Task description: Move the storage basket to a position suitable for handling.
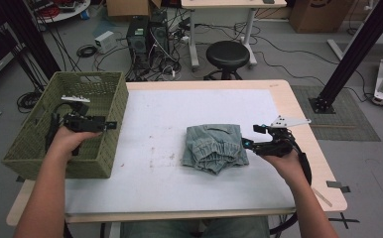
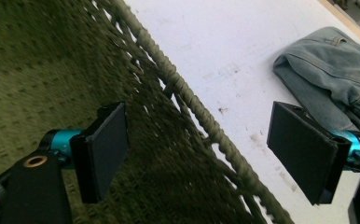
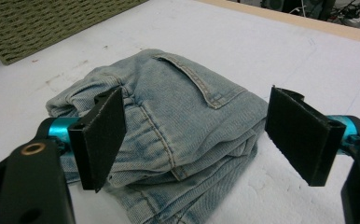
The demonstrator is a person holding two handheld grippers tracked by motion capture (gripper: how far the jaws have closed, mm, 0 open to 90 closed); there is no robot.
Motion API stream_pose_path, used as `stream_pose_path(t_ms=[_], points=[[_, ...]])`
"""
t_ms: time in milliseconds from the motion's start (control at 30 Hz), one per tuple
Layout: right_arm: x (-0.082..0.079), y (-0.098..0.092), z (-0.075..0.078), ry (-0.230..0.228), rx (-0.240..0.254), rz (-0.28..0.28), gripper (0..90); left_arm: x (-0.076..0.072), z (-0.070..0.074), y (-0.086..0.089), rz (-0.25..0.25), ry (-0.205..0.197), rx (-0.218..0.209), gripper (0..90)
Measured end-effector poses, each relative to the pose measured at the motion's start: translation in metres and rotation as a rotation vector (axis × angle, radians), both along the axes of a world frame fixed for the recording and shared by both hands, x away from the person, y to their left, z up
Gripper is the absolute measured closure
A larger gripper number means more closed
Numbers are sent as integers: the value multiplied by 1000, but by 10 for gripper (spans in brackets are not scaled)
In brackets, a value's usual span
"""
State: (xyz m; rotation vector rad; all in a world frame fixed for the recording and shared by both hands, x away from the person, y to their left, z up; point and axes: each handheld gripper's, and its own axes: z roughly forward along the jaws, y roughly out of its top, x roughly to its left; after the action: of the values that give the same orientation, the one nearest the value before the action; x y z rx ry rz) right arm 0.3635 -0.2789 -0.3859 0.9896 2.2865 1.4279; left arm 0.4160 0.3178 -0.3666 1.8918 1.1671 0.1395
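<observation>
A folded pair of light-blue jeans lies on the white table cover, right of centre. My right gripper sits at its right edge, pointing left. In the right gripper view the jaws of this gripper stand open, with the jeans just ahead and below, untouched by either pad. A green woven basket stands at the table's left end. My left gripper hovers over its right side. Seen from the left gripper, the open jaws straddle the basket's rim, holding nothing.
The table's wooden border runs along the right side and the front. Beyond the far edge a black stool, computer towers and loose cables stand on the floor. A black frame post rises at the right.
</observation>
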Motion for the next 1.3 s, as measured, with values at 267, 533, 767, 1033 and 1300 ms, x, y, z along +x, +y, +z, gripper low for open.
stream_pose_path(t_ms=[267, 533, 767, 1033, 1300], points=[[-1, -4, 2, -1, 10, -8, 209, 0, -1, -15, -20, 7, -6, 218], [-1, -4, 3, -6, 13, -3, 209, -2, 1, -24, -22, 21, 3, 218], [0, -4, 3, -7, 15, -3, 209, -5, 3, -48, -39, 9, 12, 216], [-1, -6, 4, -9, 19, -4, 209, -2, 6, -74, -54, 1, 36, 214], [0, -5, 4, -7, 19, -1, 209, -1, 6, -84, -48, 4, 31, 214]])
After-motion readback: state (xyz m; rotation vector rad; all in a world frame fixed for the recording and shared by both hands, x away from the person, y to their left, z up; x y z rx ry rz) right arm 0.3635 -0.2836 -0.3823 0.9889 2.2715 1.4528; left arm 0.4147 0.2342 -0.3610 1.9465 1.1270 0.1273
